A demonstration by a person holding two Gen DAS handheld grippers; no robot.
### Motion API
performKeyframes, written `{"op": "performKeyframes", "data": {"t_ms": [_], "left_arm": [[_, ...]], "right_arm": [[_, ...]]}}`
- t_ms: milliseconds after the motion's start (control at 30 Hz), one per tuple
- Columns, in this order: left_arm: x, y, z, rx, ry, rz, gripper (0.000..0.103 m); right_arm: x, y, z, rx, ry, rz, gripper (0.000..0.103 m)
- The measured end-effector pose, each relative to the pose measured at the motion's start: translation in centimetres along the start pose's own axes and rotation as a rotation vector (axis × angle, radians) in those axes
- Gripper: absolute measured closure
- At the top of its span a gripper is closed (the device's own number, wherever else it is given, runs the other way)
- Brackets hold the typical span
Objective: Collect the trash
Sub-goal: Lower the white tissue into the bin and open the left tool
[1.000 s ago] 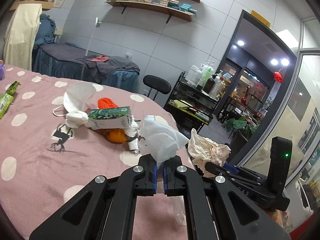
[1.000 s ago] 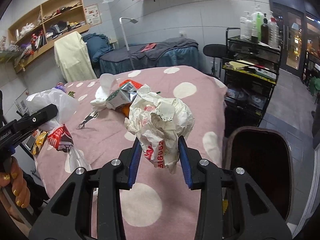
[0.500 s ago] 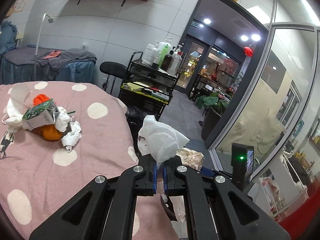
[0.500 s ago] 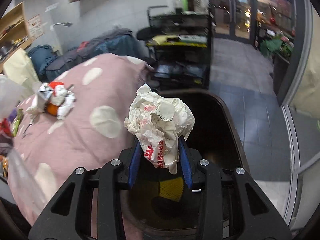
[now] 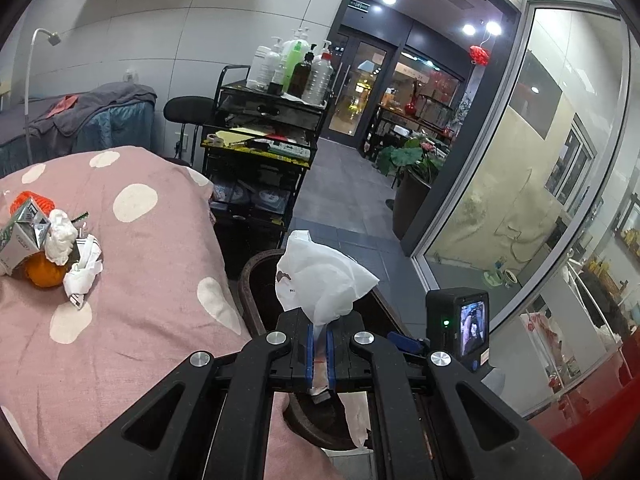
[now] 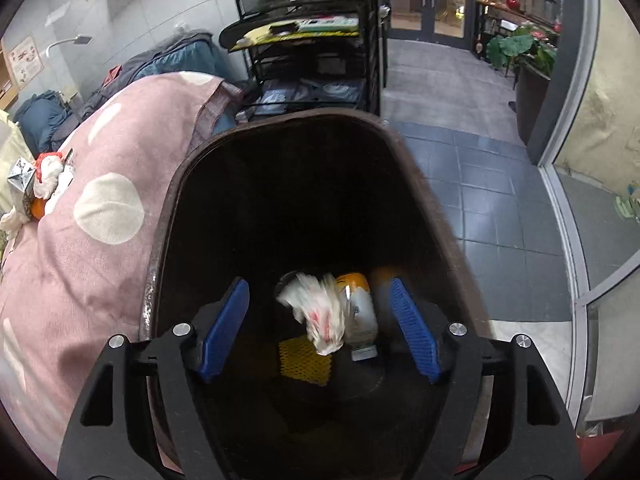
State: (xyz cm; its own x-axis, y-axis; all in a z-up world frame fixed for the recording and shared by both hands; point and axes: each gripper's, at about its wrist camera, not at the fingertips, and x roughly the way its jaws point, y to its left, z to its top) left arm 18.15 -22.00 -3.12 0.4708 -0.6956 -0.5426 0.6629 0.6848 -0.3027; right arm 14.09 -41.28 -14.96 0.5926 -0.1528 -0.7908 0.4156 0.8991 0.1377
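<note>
Pink tablecloth (image 5: 152, 280) with white polka dots over the table. Dark brown bin (image 6: 168, 216), black inside. White tissue (image 5: 320, 276) with a small dark mark. Crumpled wrapper (image 6: 320, 312) white with red print. Yellow mesh piece (image 6: 304, 360) in bin. Orange fruit (image 5: 44, 274). Hand-held gripper bodies black, pads (image 6: 224, 328) blue. Floor tiles (image 6: 492, 184) grey-blue.

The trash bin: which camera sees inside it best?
The right wrist view: it looks straight down into the trash bin, showing the crumpled wrapper dropping in. The left wrist view shows only part of the rim.
</note>
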Motion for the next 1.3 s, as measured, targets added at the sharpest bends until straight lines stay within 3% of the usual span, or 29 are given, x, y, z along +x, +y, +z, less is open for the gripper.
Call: {"op": "performKeyframes", "data": {"t_ms": [467,1033,1067,1133,1167,1200,1300], "left_arm": [[5.8,-2.1,0.9,0.039,0.11,-0.022,0.098],[11.9,-3.9,-0.2,0.11,0.263,-0.005,0.097],[12.2,-4.1,-0.3,0.118,0.275,-0.004,0.095],[12.8,-4.1,-0.5,0.133,0.296,0.004,0.074],[12.8,-4.1,-0.6,0.133,0.294,0.011,0.046],[12.7,-4.0,-0.7,0.129,0.281,0.014,0.028],[12.4,-3.9,-0.9,0.133,0.262,0.008,0.022]], "right_arm": [[-5.6,-4.8,0.9,0.103,-0.15,-0.136,0.023],[-7.2,-8.8,1.3,0.215,-0.164,-0.165,0.023],[-7.2,-9.0,1.2,0.221,-0.164,-0.164,0.023],[-7.3,-9.3,1.3,0.227,-0.164,-0.165,0.022],[-7.3,-9.4,1.3,0.229,-0.165,-0.168,0.022],[-7.4,-9.5,1.2,0.233,-0.166,-0.17,0.022],[-7.5,-9.9,1.3,0.246,-0.171,-0.171,0.019]]}}
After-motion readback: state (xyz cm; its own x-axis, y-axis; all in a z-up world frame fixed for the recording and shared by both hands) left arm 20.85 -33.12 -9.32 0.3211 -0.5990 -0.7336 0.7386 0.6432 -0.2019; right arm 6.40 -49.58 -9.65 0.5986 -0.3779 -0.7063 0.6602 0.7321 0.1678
